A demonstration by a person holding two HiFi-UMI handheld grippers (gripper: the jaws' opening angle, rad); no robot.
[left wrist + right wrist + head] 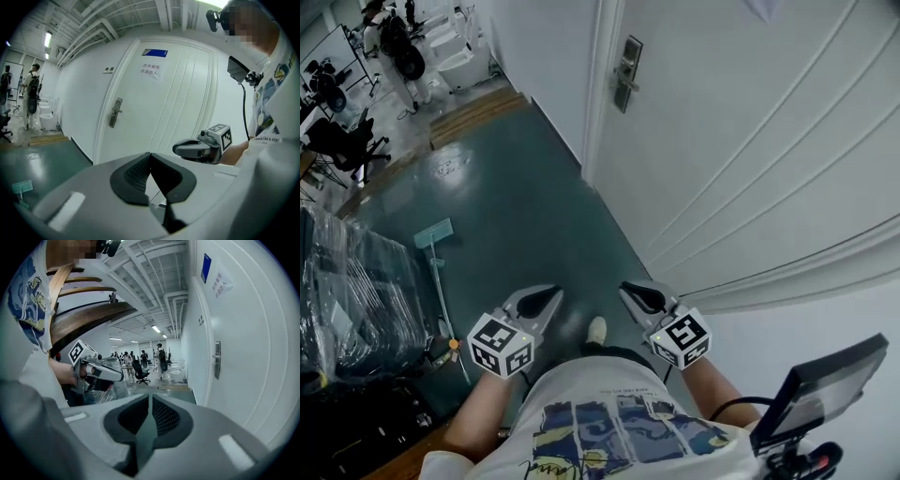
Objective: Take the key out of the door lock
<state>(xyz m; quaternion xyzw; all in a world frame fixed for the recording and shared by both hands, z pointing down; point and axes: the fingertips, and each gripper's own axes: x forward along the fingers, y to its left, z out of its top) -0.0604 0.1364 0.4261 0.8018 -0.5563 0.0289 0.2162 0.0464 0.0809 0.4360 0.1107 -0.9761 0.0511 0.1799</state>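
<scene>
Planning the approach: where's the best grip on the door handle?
Likely the lever, pinched top and bottom, coming square at the door: it juts level from the upright plate.

Glowing bright and even from ceiling tubes at ten o'clock in the left gripper view. Glaring off the green floor at ten o'clock in the head view. Bowing the white door and blackening the corners in both gripper views. Blurring softly up close, at six o'clock.
</scene>
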